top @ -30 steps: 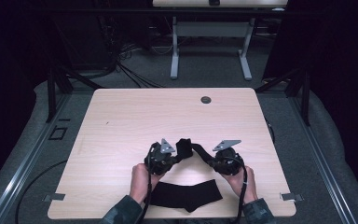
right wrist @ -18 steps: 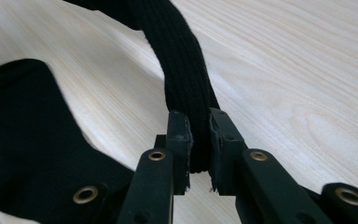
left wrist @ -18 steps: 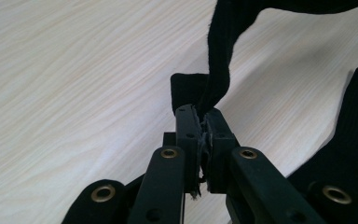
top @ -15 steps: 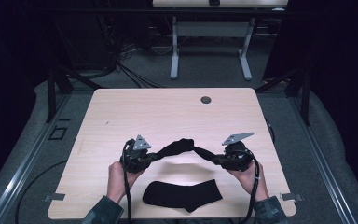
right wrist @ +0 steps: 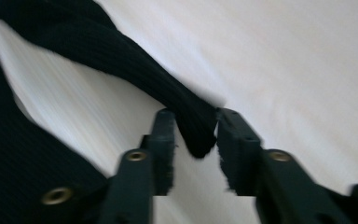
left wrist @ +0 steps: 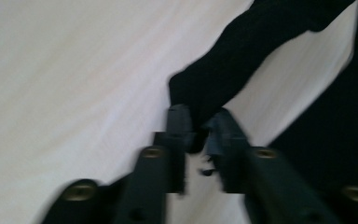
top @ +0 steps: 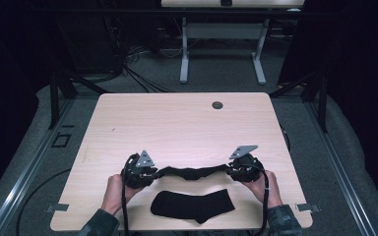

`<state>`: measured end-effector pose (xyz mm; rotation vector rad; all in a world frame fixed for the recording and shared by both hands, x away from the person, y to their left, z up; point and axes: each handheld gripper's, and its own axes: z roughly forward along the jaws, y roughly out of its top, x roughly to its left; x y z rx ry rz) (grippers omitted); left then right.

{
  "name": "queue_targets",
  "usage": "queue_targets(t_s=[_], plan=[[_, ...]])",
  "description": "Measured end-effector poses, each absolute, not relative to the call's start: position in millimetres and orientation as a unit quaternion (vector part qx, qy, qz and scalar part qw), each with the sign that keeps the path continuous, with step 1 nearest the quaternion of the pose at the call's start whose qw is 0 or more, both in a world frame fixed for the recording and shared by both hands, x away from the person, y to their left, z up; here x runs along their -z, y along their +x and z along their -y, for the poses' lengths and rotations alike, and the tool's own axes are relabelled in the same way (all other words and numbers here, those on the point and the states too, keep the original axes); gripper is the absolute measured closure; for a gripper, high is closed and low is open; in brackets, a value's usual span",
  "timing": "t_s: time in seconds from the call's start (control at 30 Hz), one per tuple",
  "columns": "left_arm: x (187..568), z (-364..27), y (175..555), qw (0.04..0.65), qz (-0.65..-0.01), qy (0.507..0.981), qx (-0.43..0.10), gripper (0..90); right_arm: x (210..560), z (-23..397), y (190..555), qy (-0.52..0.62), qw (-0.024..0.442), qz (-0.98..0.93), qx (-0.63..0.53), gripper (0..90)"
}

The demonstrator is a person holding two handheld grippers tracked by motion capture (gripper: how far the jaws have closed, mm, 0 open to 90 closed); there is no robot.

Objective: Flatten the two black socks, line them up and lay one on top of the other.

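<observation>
Stretching the upper sock lengthwise between left gripper and right gripper, we see both fingers just opening, loosened around its ends above the table, beyond the flat sock.

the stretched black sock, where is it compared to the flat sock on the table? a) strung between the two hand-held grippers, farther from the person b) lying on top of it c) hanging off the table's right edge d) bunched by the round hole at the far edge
a: the stretched sock spans from the left hand-held gripper to the right hand-held gripper, beyond the flat sock that lies nearer the person.
</observation>
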<state>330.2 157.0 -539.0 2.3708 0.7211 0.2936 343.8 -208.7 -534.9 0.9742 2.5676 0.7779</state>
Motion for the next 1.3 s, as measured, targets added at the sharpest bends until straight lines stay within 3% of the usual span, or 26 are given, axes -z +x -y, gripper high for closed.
queue_targets(t_s=[0.1, 0.17, 0.2, 0.4, 0.67, 0.8, 0.93, 1.3], plan=[[539, -170, 322, 0.338, -0.28, 0.893, -0.101, 43.3, 546, 220, 341, 0.352, 0.112, -0.887, -0.278, 50.1], [535, -175, 320, 0.346, -0.286, 0.888, -0.099, 36.9, 547, 225, 340, 0.359, 0.104, -0.884, -0.279, 47.7], [526, -184, 319, 0.364, -0.306, 0.873, -0.107, 35.3, 542, 237, 339, 0.379, 0.08, -0.874, -0.294, 47.4], [518, -188, 335, 0.375, -0.364, 0.846, -0.108, 35.0, 519, 247, 345, 0.439, 0.08, -0.836, -0.32, 49.9], [551, -149, 350, 0.338, -0.368, 0.863, -0.07, 45.4, 546, 213, 362, 0.467, 0.083, -0.834, -0.283, 55.9], [561, -139, 355, 0.318, -0.356, 0.875, -0.076, 67.7, 556, 207, 362, 0.466, 0.082, -0.841, -0.262, 65.9], [564, -137, 357, 0.303, -0.346, 0.884, -0.085, 78.8, 561, 204, 357, 0.467, 0.088, -0.837, -0.27, 71.9], [564, -153, 357, 0.3, -0.349, 0.884, -0.08, 81.0, 563, 198, 344, 0.462, 0.091, -0.836, -0.281, 75.6]])
